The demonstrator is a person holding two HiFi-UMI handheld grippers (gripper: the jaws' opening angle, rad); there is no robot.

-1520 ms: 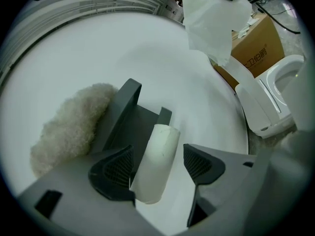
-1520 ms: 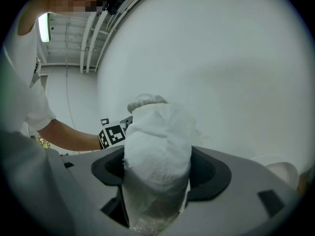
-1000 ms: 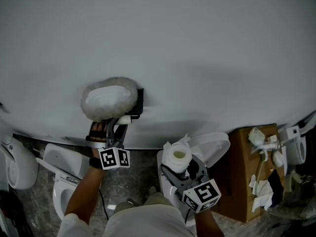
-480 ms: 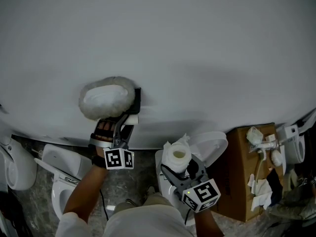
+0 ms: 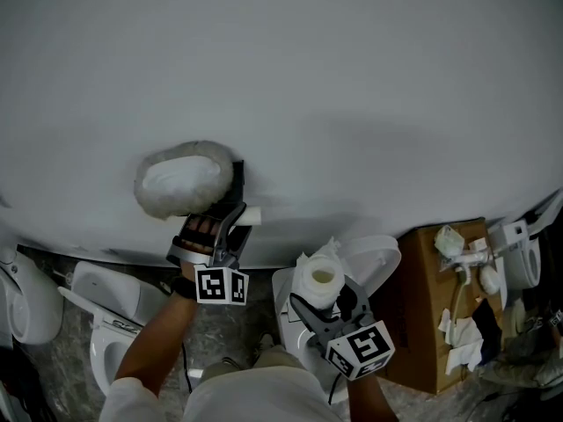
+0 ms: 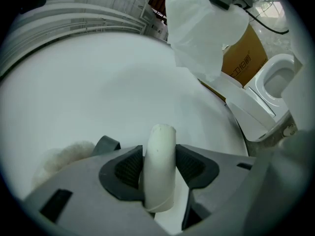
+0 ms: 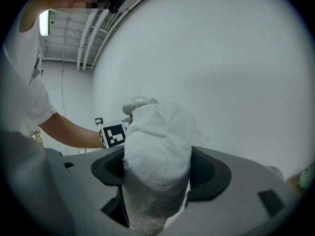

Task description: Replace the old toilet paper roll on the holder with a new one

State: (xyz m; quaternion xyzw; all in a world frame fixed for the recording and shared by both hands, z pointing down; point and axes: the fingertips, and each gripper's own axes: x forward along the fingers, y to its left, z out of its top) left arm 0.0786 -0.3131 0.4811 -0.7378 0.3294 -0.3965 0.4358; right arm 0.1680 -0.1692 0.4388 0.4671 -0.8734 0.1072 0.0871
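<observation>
A fluffy white-covered holder (image 5: pixel 180 181) hangs on the white wall, with a black bracket (image 5: pixel 237 176) at its right end. Just below and right of the bracket, my left gripper (image 5: pixel 237 220) is shut on the old bare white tube (image 5: pixel 250 215), which stands between the dark pads (image 6: pixel 129 167) in the left gripper view (image 6: pixel 160 163). Lower right, my right gripper (image 5: pixel 321 304) is shut on the new toilet paper roll (image 5: pixel 317 276), held upright over a toilet. In the right gripper view the roll (image 7: pixel 157 149) fills the wide-set jaws.
A toilet (image 5: pixel 374 260) with a raised lid stands under the right gripper, and two more (image 5: pixel 106 315) stand at the left. A cardboard box (image 5: pixel 433 319) with white fittings on it is at the right, also in the left gripper view (image 6: pixel 241 63).
My left gripper has drawn down and to the right, away from the holder's bracket, with the bare tube in it. The right gripper and the new roll have stayed put.
</observation>
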